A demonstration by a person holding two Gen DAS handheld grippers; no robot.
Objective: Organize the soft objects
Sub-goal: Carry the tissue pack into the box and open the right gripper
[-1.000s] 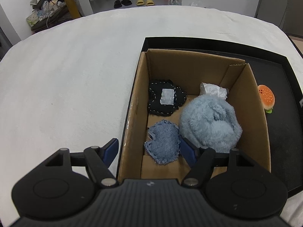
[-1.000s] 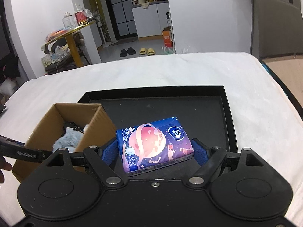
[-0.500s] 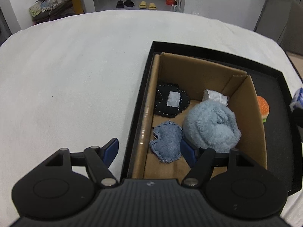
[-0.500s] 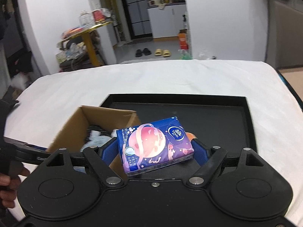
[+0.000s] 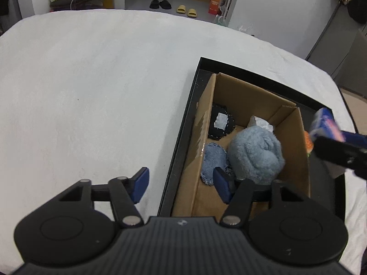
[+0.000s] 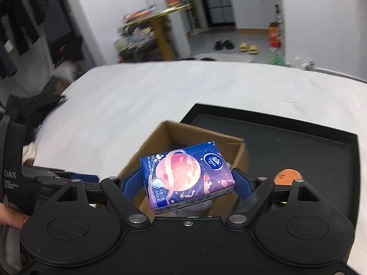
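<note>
The right gripper (image 6: 187, 181), clamped on the tissue pack (image 6: 187, 177), has risen from the black tray (image 6: 321, 142) to above the cardboard box (image 6: 201, 135); release looks next. The left gripper (image 5: 181, 184) is closing on nothing beside the box wall.

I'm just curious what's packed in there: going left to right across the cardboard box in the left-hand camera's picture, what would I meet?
Black stitched patch and denim patch on the left → fluffy blue plush → the box's right wall → little burger toy outside on the black tray.
</note>
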